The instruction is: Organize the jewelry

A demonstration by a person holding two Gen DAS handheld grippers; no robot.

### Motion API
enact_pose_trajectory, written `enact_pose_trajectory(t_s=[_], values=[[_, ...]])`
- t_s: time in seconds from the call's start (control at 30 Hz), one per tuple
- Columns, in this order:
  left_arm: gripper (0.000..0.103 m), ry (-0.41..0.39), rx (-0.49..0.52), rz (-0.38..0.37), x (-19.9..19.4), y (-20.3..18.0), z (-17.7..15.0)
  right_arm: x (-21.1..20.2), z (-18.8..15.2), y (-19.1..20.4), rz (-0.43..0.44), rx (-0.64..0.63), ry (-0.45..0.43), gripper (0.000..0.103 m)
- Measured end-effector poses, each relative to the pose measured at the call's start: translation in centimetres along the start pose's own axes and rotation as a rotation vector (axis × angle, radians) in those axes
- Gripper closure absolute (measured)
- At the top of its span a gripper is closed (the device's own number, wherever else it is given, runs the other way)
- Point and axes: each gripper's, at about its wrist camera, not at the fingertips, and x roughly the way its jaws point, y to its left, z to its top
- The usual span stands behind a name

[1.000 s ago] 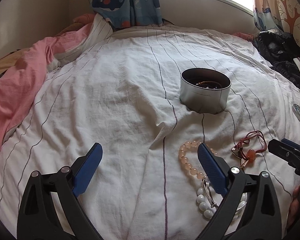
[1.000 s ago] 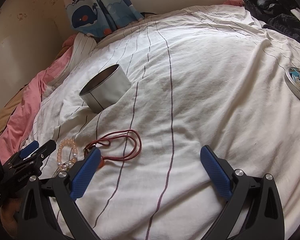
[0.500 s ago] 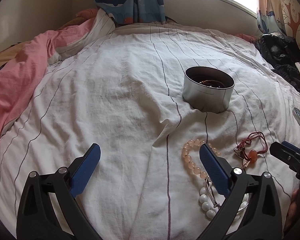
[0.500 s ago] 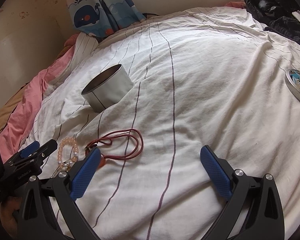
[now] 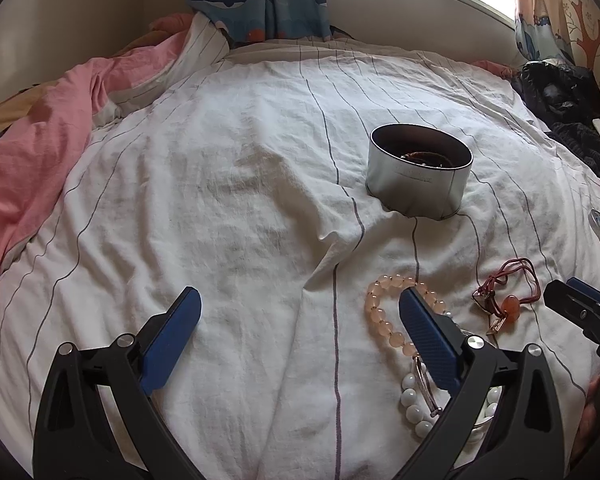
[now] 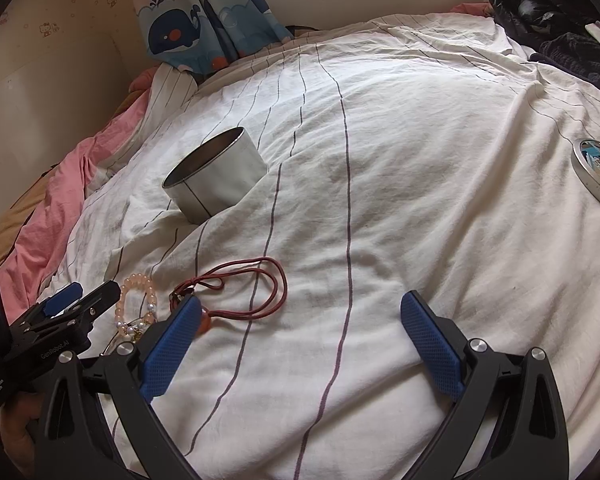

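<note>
Both grippers spread wide, empty, above jewelry on the sheet [image 5: 240,200].
Left gripper [image 5: 296,320] over pink beads [image 5: 384,320]; right gripper [image 6: 300,316] by red cord [image 6: 268,284]. Tin [image 5: 418,176] contents visible only from left; lid [image 6: 598,168] clearer from right.

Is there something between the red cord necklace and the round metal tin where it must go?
Nothing visible stands in the way. Between the red cord necklace and the metal tin lies only wrinkled bedsheet. The pink bead bracelet lies beside the necklace, off that path. Both right gripper and left gripper are open.
</note>
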Motion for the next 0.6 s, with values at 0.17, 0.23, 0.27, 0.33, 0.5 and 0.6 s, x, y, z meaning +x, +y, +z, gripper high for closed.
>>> enact_pose_trajectory(t_s=[0.17,0.23,0.27,0.33,0.5,0.6], values=[[0.007,0.002,0.002,0.002,0.12,-0.08,-0.04,0.01,0.0,0.01,0.001,0.001,0.0,0.007],[0.008,0.002,0.002,0.002,0.13,-0.1,-0.03,0.02,0.04,-0.03,0.001,0.001,0.0,0.007],[0.008,0.002,0.002,0.002,0.13,-0.11,-0.03,0.01,0.01,0.0,0.001,0.001,0.0,0.007],[0.008,0.004,0.004,0.004,0.2,-0.14,-0.05,0.01,0.01,0.01,0.001,0.001,0.0,0.007],[0.008,0.005,0.005,0.005,0.25,-0.18,-0.06,0.01,0.01,0.01,0.001,0.001,0.0,0.007],[0.008,0.006,0.006,0.007,0.27,-0.21,-0.08,0.01,0.04,-0.02,0.001,0.001,0.0,0.007]])
